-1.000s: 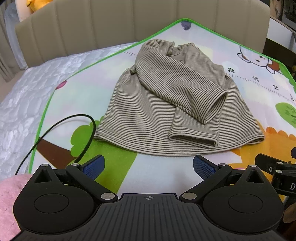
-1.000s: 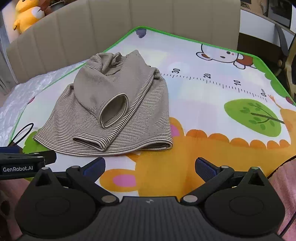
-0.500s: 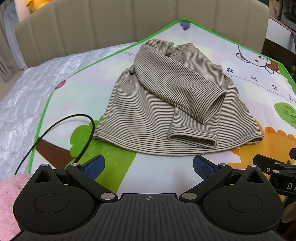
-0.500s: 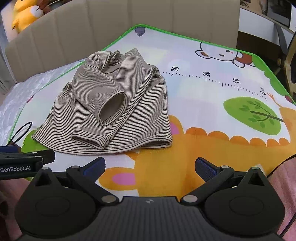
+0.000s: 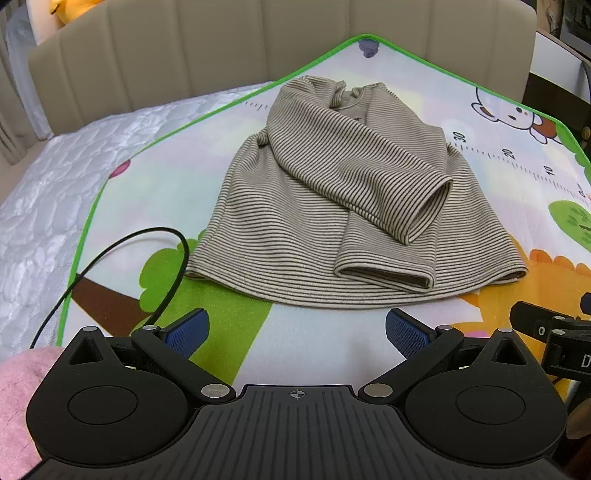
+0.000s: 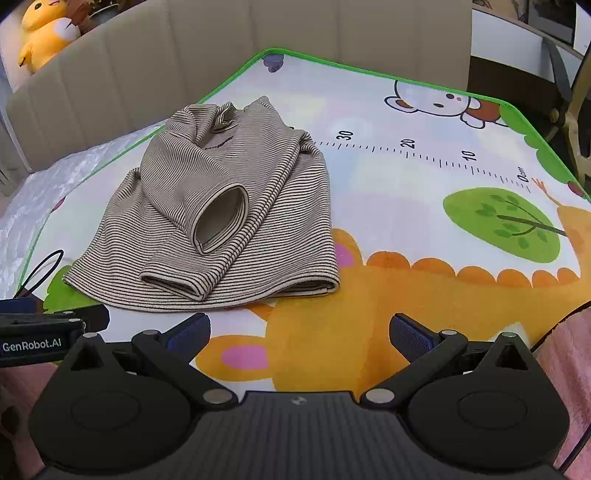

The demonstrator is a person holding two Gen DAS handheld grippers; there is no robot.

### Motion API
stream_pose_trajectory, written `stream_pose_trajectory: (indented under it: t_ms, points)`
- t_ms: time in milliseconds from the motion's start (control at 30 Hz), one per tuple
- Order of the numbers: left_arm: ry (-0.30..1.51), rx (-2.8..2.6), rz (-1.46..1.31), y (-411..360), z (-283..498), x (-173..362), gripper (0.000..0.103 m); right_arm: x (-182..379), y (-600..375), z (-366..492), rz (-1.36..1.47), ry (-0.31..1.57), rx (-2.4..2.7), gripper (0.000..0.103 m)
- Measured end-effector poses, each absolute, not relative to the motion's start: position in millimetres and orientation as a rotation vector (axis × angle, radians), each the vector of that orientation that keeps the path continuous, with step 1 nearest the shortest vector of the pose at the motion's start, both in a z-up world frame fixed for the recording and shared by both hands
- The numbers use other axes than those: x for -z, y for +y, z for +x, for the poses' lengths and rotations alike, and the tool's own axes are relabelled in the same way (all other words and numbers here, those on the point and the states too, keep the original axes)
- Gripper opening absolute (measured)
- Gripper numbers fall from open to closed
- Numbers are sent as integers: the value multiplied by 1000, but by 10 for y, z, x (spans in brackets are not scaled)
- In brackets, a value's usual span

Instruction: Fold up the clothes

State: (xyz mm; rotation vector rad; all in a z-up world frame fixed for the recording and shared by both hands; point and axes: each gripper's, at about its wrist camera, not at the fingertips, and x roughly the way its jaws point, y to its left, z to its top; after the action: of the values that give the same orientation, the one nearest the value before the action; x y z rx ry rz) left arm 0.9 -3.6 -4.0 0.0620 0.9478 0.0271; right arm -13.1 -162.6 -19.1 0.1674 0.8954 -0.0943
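A beige, dark-striped long-sleeved top (image 5: pixel 332 206) (image 6: pixel 221 206) lies on a colourful play mat (image 5: pixel 177 173) (image 6: pixel 424 206), both sleeves folded across its front, hem towards me. My left gripper (image 5: pixel 297 330) stands open just short of the hem, nothing between its blue pads. My right gripper (image 6: pixel 299 332) is open too, over the mat off the hem's right corner. Each view catches the other gripper at its edge, the left gripper (image 6: pixel 48 325) and the right gripper (image 5: pixel 550 328).
The mat lies on a bed with a white quilted cover (image 5: pixel 44 192) and a beige padded headboard (image 5: pixel 221 44). A black cable (image 5: pixel 122 247) loops on the mat left of the top. A yellow plush toy (image 6: pixel 44 33) sits behind the headboard. Pink sleeves (image 5: pixel 18 398) show at the edges.
Both grippers have crept slightly towards the top, which sits a little nearer in each view. The top itself has not moved and both jaws stay open.
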Motion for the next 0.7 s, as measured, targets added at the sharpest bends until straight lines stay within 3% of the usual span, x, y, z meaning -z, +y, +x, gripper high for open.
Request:
stream_pose_trajectory:
  t_ms: [700]
  points:
    - [949, -13, 49, -15, 5, 35, 103, 206, -1642, -115, 172, 910, 93, 103]
